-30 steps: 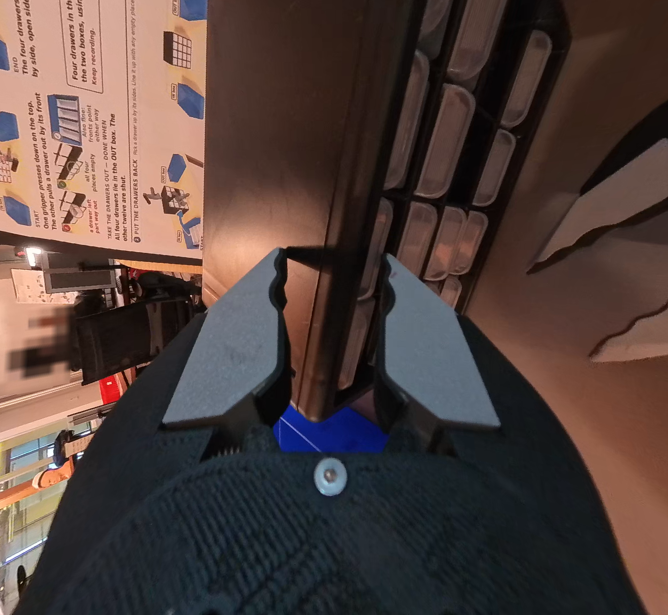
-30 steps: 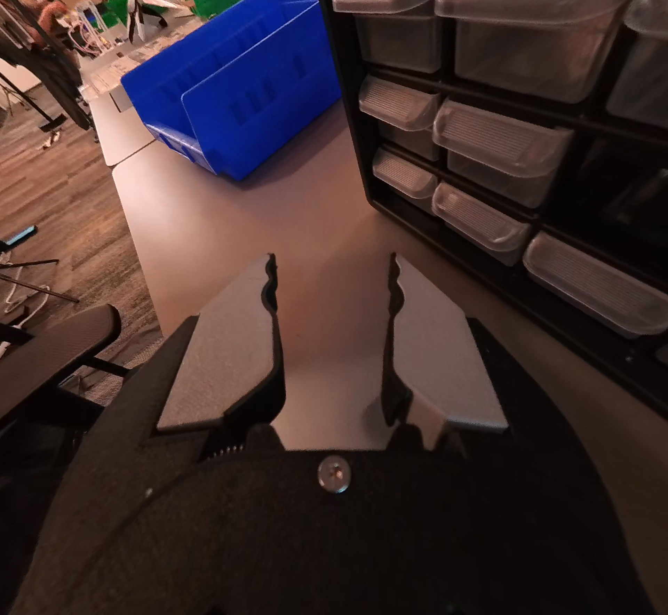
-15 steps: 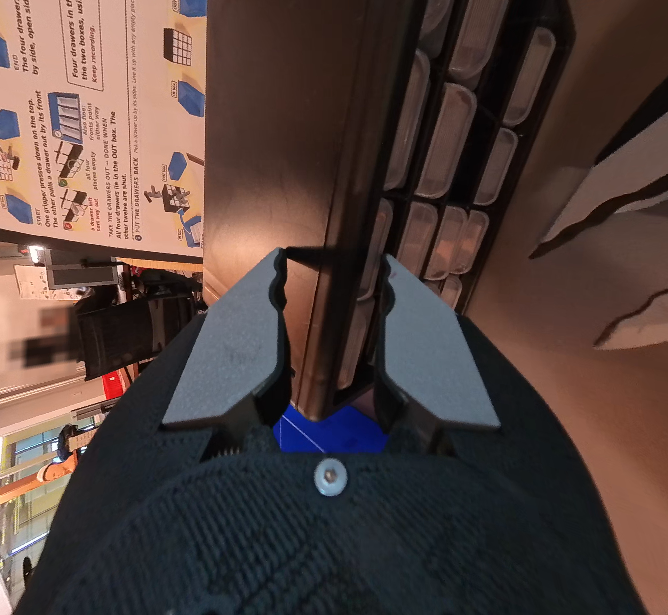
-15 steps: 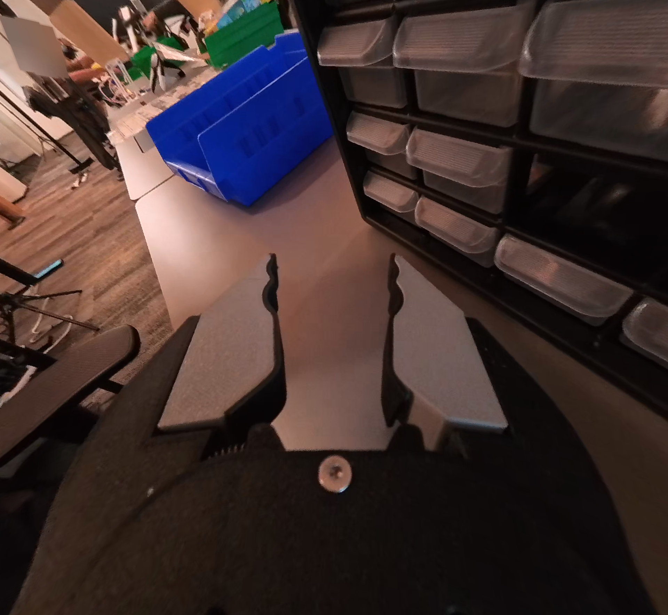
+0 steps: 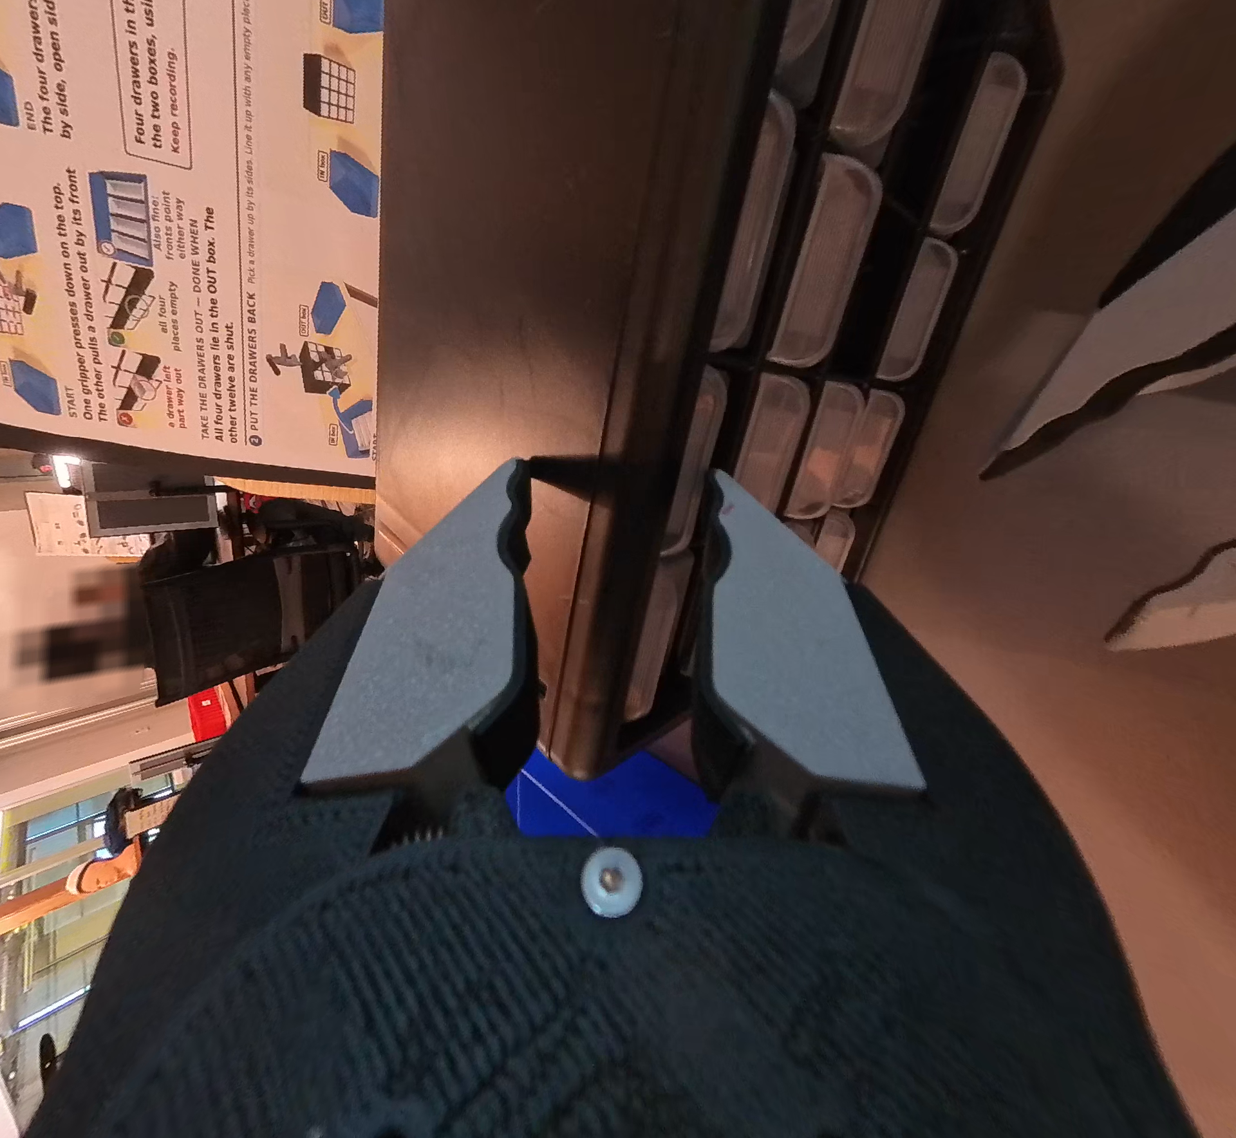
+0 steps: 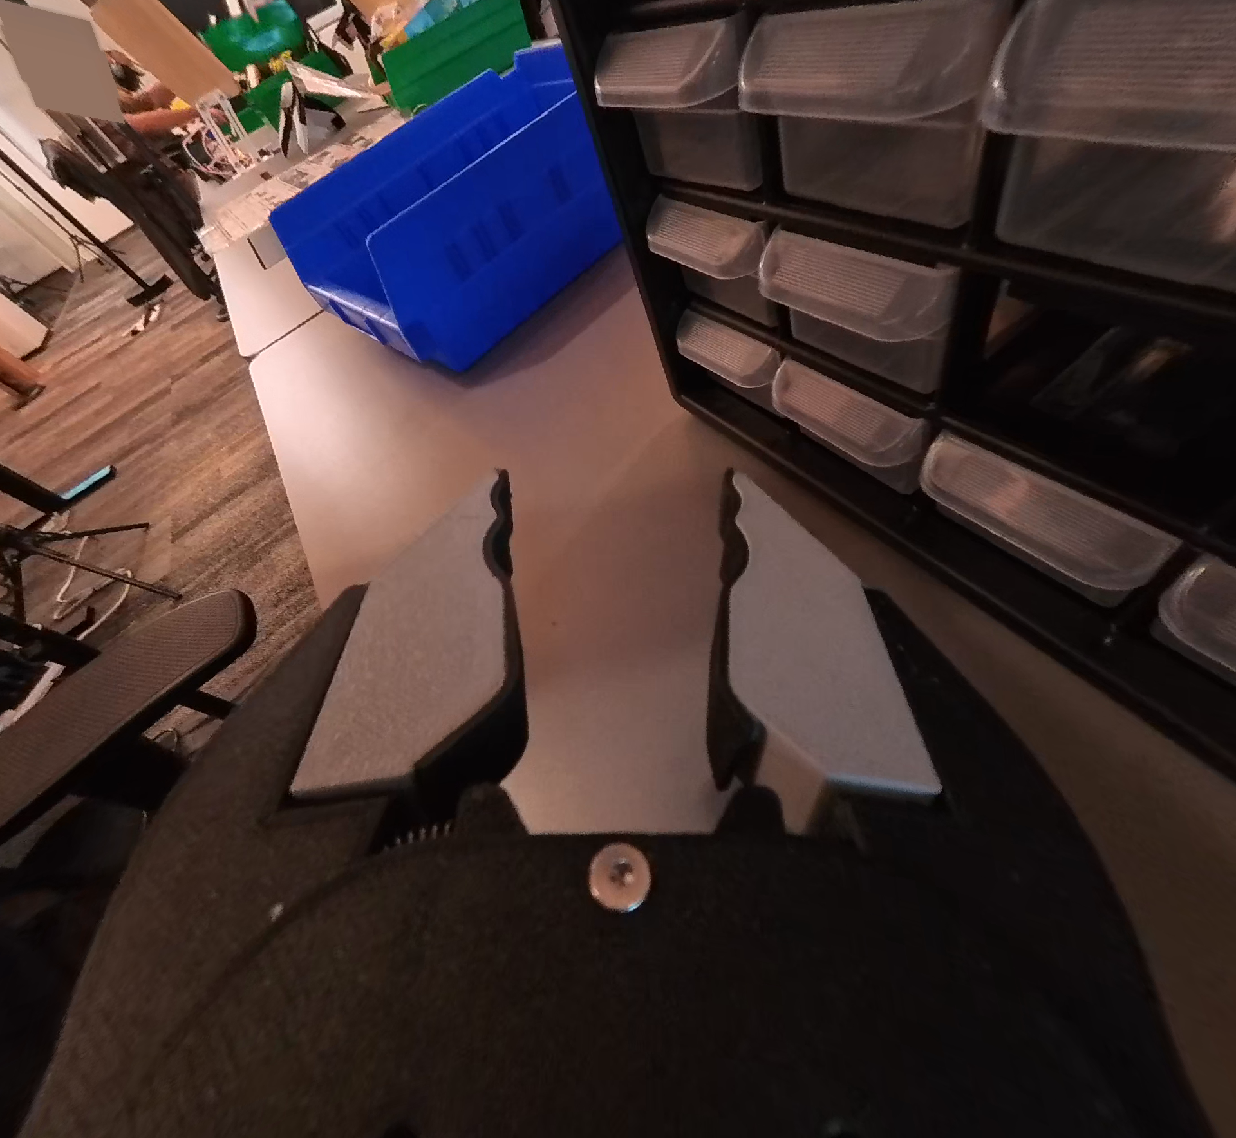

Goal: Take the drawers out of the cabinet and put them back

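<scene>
what moved: my right gripper (image 6: 614, 484) has swung up toward the cabinet (image 6: 963, 250), so more rows of drawers show now. my left gripper (image 5: 615, 490) has stayed put on the cabinet top.
left gripper: it sits over the top front edge of the cabinet (image 5: 535, 183), one finger on the top and one by the drawer fronts. the jaws are apart. i cannot tell if they pinch the edge. i think it is there to keep the cabinet from sliding when a drawer gets pulled.
right gripper: jaws wide apart, nothing in them. it hangs over the table (image 6: 468, 437), near the low rows.
drawers: most clear drawers (image 6: 863, 290) are shut in their slots. one slot (image 6: 1097, 370) beside them is dark, with no drawer front.
next, i think: go for a drawer front and pull.
table: plain and smooth.
blue bin (image 6: 455, 236): just beside the cabinet's left side.
room: wood floor (image 6: 147, 410), black chair (image 6: 114, 684), green bins (image 6: 455, 56) far back, a poster (image 5: 187, 169) behind the cabinet.
</scene>
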Motion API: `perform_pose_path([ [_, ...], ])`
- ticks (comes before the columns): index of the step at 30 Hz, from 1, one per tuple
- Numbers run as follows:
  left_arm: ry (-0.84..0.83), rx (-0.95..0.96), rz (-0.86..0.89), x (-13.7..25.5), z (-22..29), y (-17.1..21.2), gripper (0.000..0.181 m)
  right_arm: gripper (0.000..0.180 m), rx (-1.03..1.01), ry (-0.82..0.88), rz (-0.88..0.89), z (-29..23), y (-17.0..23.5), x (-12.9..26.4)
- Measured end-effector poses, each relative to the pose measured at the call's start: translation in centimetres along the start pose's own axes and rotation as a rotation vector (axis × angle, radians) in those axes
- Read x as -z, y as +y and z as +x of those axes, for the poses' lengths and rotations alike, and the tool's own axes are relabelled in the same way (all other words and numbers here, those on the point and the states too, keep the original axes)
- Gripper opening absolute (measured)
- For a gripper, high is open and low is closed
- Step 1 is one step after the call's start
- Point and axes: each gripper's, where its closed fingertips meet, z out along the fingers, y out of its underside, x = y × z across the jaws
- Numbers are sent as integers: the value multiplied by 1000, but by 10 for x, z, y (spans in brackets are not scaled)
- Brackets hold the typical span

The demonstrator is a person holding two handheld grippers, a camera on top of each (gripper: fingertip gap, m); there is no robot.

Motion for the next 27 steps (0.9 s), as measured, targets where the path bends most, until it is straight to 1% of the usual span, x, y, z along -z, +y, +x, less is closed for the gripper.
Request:
perform_pose_path([
  [10, 1, 0, -11, 0, 0, 0, 50, 59, -33, -1, 18, 6, -2, 6],
  [12, 1, -3, -17, 0, 0, 0, 50, 58, -80, -15, 40, 8, -4, 7],
  [13, 0, -4, -19, 0, 0, 0, 50, 54, -118, -32, 49, 9, -5, 7],
  [16, 0, -5, -21, 0, 0, 0, 50, 51, -237, -104, 88, 7, -11, 4],
  [18, 1, -2, -17, 0, 0, 0, 50, 47, -292, -88, 119, 16, -15, 0],
  [23, -2, 2, -9, 0, 0, 0, 50, 44, -438, -65, 252, 42, -36, -3],
  [25, -1, 1, -10, 0, 0, 0, 50, 38, -470, -57, 303, 50, -44, -4],
  [27, 2, 0, -12, 0, 0, 0, 50, 33, -500, -43, 306, 58, -44, -9],
])
